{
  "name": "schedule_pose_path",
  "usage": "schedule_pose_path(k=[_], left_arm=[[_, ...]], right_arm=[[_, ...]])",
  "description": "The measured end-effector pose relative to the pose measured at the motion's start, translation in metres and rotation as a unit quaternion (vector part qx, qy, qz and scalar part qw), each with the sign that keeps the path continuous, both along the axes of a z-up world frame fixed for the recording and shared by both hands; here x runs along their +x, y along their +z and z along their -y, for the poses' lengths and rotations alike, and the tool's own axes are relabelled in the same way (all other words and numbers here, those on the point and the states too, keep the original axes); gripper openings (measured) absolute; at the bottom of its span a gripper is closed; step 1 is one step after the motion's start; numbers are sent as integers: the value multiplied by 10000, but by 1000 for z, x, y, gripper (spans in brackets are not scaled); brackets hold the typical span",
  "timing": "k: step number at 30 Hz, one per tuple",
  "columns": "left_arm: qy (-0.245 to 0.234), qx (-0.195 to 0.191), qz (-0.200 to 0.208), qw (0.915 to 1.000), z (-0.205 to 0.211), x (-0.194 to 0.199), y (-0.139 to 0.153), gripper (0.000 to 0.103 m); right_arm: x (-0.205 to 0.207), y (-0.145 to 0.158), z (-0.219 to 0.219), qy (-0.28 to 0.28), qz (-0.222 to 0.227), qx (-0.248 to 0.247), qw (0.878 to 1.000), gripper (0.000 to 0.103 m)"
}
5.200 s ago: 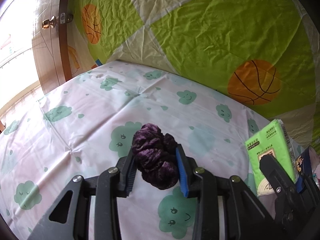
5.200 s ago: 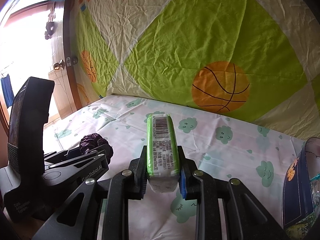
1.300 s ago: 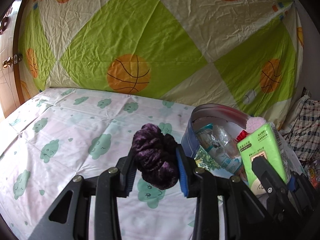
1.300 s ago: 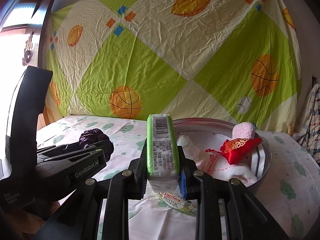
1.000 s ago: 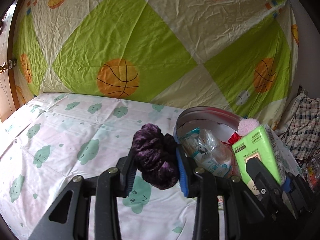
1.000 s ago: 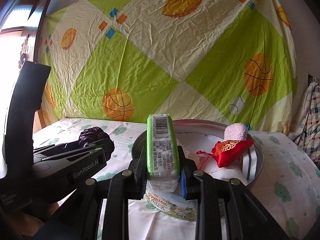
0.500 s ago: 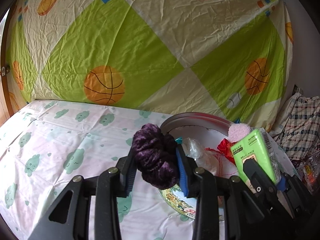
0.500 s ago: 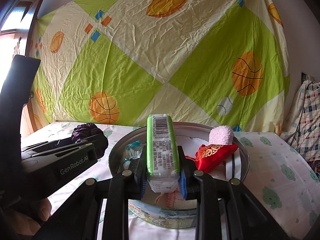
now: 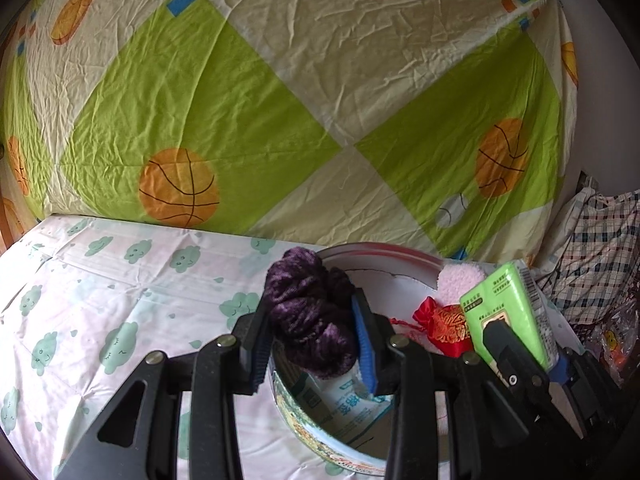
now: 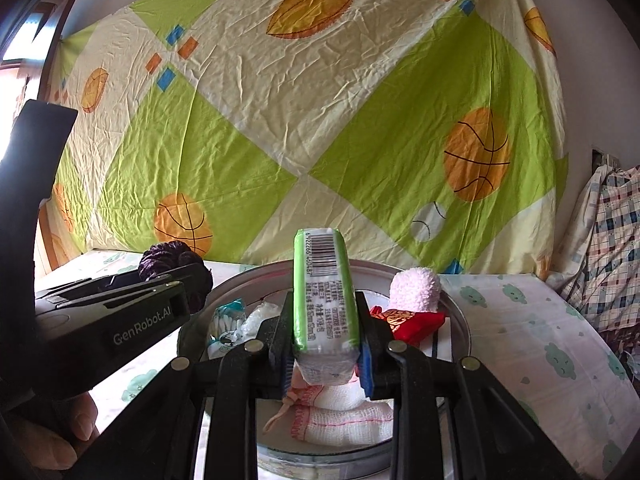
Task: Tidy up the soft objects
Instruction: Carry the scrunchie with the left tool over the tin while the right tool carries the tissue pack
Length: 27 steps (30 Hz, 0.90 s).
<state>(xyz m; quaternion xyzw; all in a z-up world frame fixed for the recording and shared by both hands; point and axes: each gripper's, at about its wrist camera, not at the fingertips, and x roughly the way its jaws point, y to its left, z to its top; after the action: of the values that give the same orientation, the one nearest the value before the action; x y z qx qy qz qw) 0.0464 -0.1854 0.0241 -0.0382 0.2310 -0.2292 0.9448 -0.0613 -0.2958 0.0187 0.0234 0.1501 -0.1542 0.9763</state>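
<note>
My left gripper [image 9: 310, 328] is shut on a purple fuzzy scrunchie [image 9: 310, 312] and holds it over the near left rim of a round metal tin [image 9: 320, 446]. My right gripper [image 10: 325, 332] is shut on a green tissue pack [image 10: 324, 292], held upright above the tin [image 10: 460, 320]; the pack also shows in the left wrist view [image 9: 506, 312]. Inside the tin lie a red embroidered pouch [image 10: 412, 322], a pink fluffy ball [image 10: 416, 290], a white gauze bag [image 10: 340, 416] and a plastic packet [image 9: 344, 404]. The left gripper with the scrunchie [image 10: 168, 258] shows at the left of the right wrist view.
The tin stands on a white bedsheet with green clouds [image 9: 100, 300]. A green and cream basketball-print sheet [image 9: 280, 100] hangs behind. Checked fabric [image 10: 612, 240] is piled at the right. My hand [image 10: 60, 432] holds the left gripper's handle.
Both grippers have swung right from the open bedsheet to the tin and now hover over it, still holding the scrunchie and the tissue pack.
</note>
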Motion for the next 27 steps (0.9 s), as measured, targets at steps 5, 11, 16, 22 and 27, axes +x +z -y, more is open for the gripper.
schedule_pose_path(k=[5,11,16,22,27], left_arm=[[-83,-39,-5,10000,11,7,5,35],[-224,-100,-156,9996,24,18,8,35],[-262,-142,-246,9993,31,27,11,35],[-400,-231,-447,9979,37,38,13,35],[-399,-141,-506,9978,43,44,12,35]], right_arm=[[6,5,12,-105,11,-34,9999,27],[16,13,25,-204,-13,-68,9998,27],[25,18,37,-301,-66,10,9995,27],[37,24,47,-378,-165,3,9992,27],[48,28,49,-412,-273,-112,9987,27]])
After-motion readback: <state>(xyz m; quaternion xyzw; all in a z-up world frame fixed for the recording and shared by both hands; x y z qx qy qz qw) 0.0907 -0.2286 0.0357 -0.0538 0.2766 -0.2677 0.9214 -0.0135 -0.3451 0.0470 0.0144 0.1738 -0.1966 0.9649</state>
